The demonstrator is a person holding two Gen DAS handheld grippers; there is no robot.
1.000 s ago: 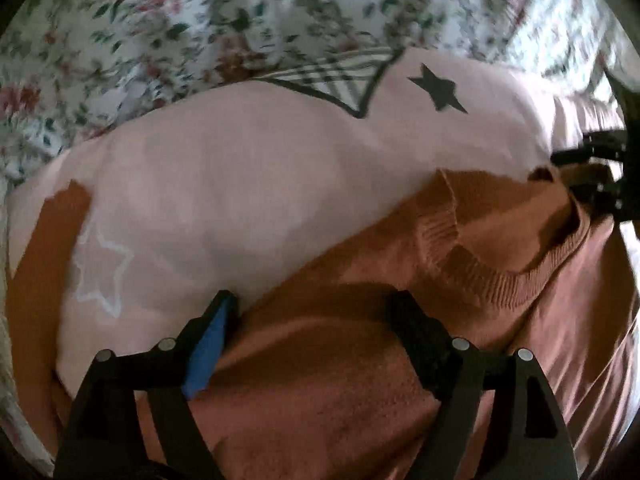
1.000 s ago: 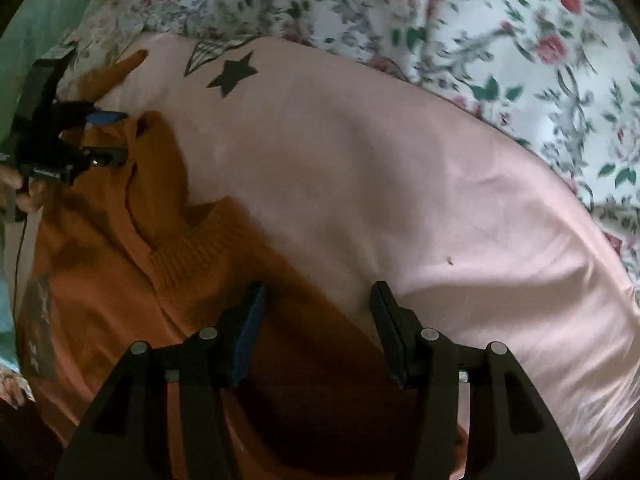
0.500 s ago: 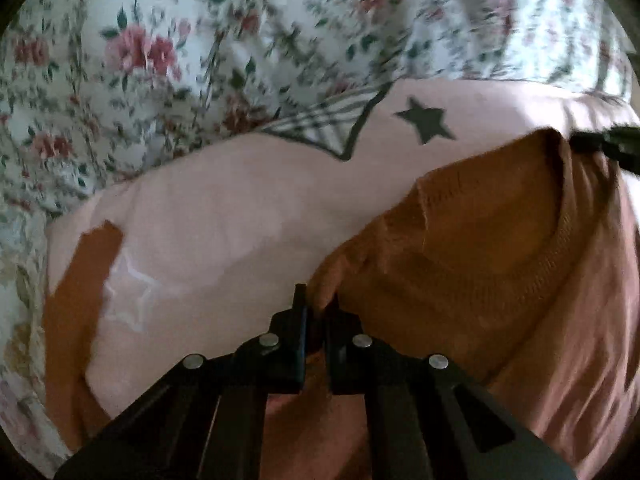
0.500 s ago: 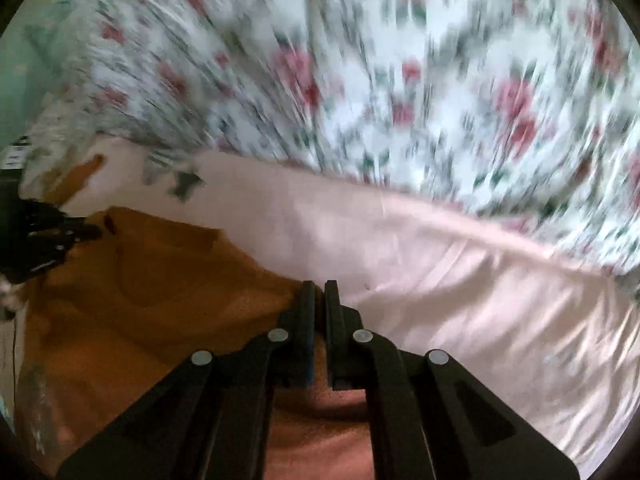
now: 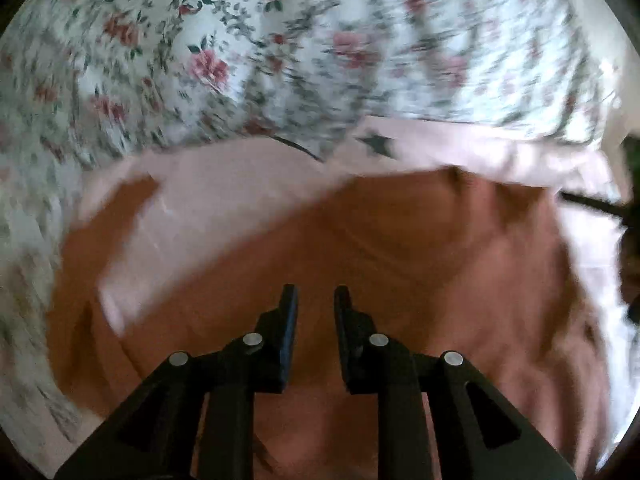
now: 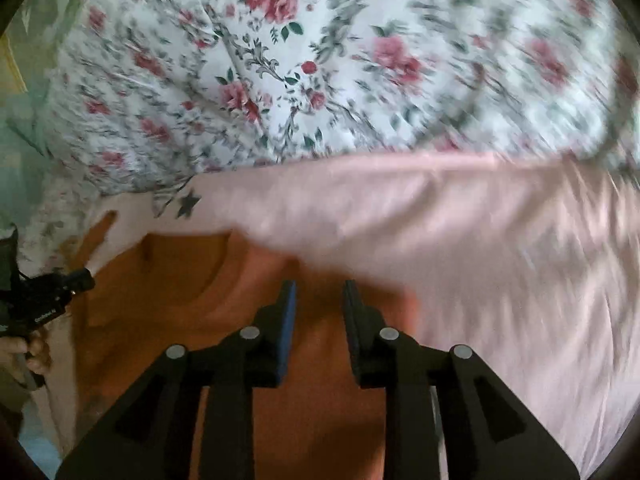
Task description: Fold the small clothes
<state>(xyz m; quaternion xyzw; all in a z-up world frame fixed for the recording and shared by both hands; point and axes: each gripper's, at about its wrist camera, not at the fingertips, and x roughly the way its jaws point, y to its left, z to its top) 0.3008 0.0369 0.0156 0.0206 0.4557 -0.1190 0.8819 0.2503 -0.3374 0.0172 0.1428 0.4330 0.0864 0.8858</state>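
**Both tools part-open over the orange top, fold release stage**

Orange knit top [image 5: 420,280] lies on a pink garment [image 6: 480,248] spread over the floral bedspread [image 6: 320,60]. The neckline arc shows toward the far edge of the orange top in both wrist views. The pink garment has a dark star print [image 5: 376,143] near its far edge.

Left tool [image 5: 316,300]: fingers apart with a narrow gap, nothing pinched between them, orange fabric visible through the gap. Right tool [image 6: 319,294]: same, fingers apart, a narrow gap, empty. The left tool also shows at the left edge of the right wrist view, held by a hand [image 6: 28,350], near the orange top's side.

Heavy motion blur in both views, so fabric edges are soft. I cannot tell exactly how many layers the orange top has, or whether a sleeve is tucked under.

Step, judged: a fold of the orange top looks just laid down and let go, mid-task.

Next move probably calls for picking a fresh edge or corner of the orange top, closing on the orange layer only without catching the pink garment under it, then carrying that edge across for the next fold.
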